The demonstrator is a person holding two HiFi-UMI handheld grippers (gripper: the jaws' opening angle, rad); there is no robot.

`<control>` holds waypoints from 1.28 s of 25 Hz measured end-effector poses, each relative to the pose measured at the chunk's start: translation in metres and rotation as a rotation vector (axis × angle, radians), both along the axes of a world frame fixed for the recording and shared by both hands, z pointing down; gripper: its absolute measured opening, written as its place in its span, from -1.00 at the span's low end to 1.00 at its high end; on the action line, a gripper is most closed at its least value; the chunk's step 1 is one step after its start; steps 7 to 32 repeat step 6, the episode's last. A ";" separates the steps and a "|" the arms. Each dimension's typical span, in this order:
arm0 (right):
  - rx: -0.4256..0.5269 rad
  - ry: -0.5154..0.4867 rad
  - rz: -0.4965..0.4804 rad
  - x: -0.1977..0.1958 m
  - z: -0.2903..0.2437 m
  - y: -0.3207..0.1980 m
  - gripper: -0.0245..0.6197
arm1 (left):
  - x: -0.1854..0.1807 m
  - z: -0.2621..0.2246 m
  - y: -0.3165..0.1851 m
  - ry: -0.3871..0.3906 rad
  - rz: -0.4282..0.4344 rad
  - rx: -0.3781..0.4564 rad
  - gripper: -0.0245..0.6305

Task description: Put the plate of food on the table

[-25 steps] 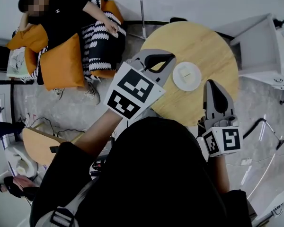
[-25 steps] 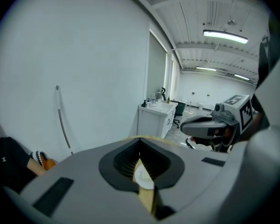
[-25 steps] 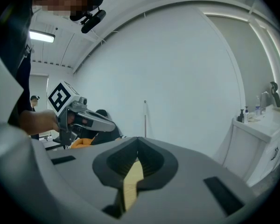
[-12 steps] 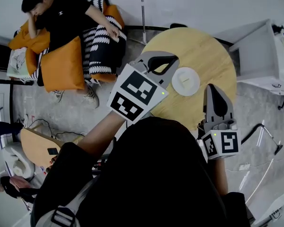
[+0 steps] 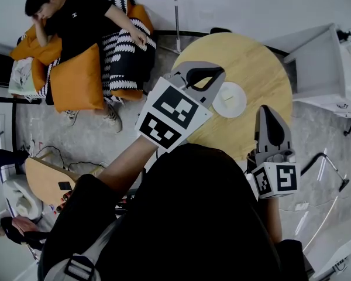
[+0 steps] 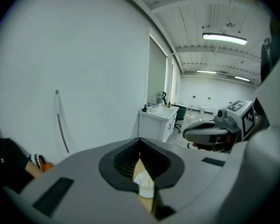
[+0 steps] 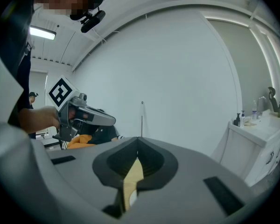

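Hardly anything is being shifted since the earlier frames: the left gripper is being held with jaws pressed together on nothing, its tip by the edge of the plate. That white plate, bearing a small pale piece of food, is already resting on the round wooden table, so the task is being judged complete. The right gripper is likewise being kept closed and empty.

Black short-sleeved top
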State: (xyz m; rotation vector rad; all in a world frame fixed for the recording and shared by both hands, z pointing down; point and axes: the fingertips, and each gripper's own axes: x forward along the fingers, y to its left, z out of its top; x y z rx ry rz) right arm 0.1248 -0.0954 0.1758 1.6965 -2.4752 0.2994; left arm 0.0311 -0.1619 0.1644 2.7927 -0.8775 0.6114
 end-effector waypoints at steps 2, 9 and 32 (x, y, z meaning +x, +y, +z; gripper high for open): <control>0.001 -0.001 0.003 0.002 -0.001 0.000 -0.90 | 0.001 -0.001 0.000 -0.003 0.002 0.003 -0.90; -0.002 -0.001 0.004 0.004 0.000 0.000 -0.90 | 0.002 -0.001 -0.002 -0.009 0.004 0.005 -0.90; -0.002 -0.001 0.004 0.004 0.000 0.000 -0.90 | 0.002 -0.001 -0.002 -0.009 0.004 0.005 -0.90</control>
